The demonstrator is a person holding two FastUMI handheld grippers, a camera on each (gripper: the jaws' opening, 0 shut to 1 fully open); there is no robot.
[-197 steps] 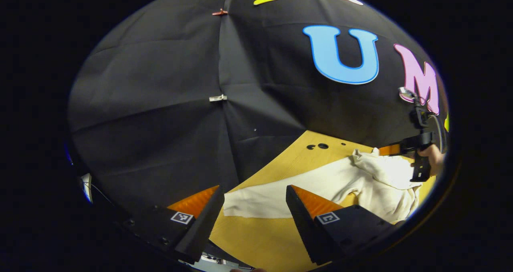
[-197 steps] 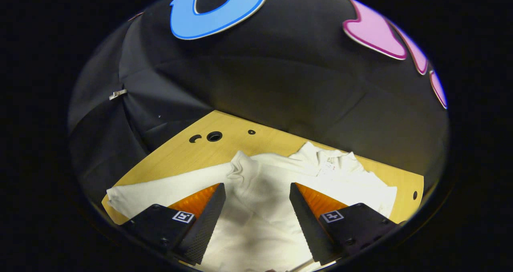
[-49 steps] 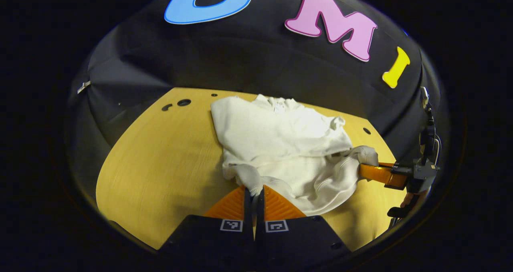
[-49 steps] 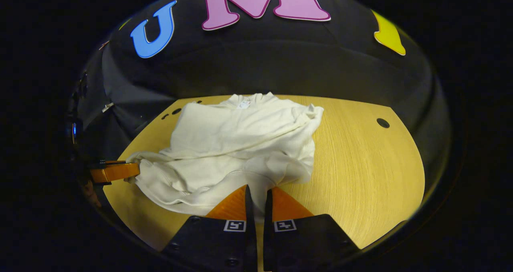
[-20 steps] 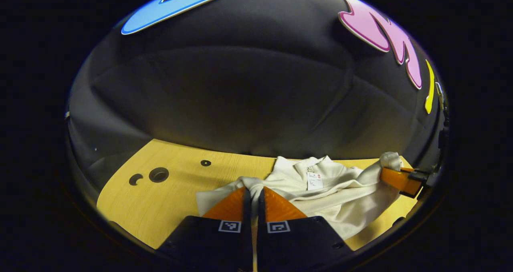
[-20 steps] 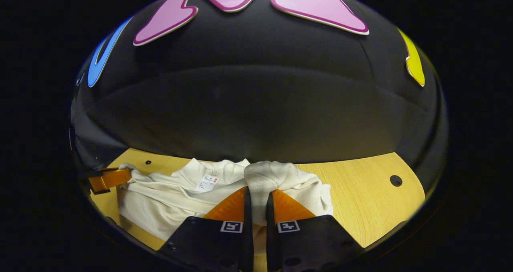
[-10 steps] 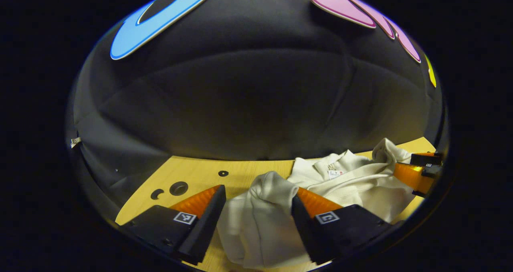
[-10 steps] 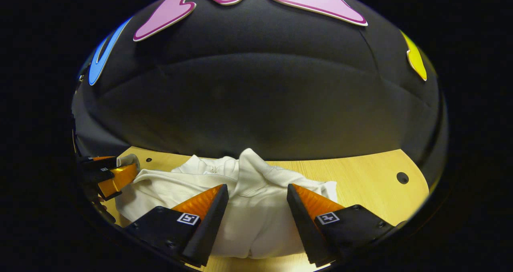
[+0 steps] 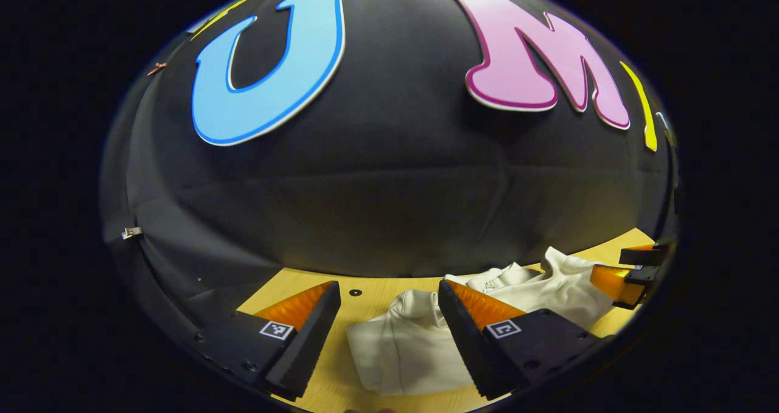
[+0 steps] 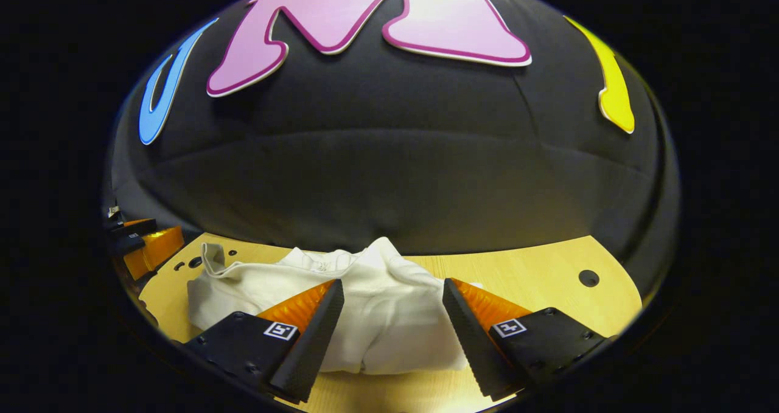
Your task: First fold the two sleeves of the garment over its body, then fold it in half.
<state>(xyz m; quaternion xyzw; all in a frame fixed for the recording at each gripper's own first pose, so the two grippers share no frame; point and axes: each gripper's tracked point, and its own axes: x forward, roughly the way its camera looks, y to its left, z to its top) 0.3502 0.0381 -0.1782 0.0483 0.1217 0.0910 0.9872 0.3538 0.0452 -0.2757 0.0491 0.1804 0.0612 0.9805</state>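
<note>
A cream garment point(image 9: 395, 346) lies folded in a rumpled bundle on the yellow wooden table point(image 9: 365, 300), close to the black back wall. Its collar point(image 9: 496, 277) shows at the far side. My left gripper point(image 9: 386, 291) hovers open just above the bundle's left end, touching nothing. In the right gripper view the same garment point(image 10: 389, 322) sits between and beyond the fingers of my right gripper point(image 10: 392, 286), which is open and holds nothing. The right gripper point(image 9: 607, 264) shows at the garment's right end, and the left gripper point(image 10: 167, 228) off the bundle's left corner.
The table point(image 10: 535, 267) reaches to the right of the garment, with a small round hole point(image 10: 588, 277) in it. More small holes point(image 9: 355, 292) lie near the back left. The black cloth wall rises right behind the table.
A second ago both grippers were shut on the garment's corners over the collar. They have opened and let go; since half a second ago both have drawn back slightly and the cloth has settled.
</note>
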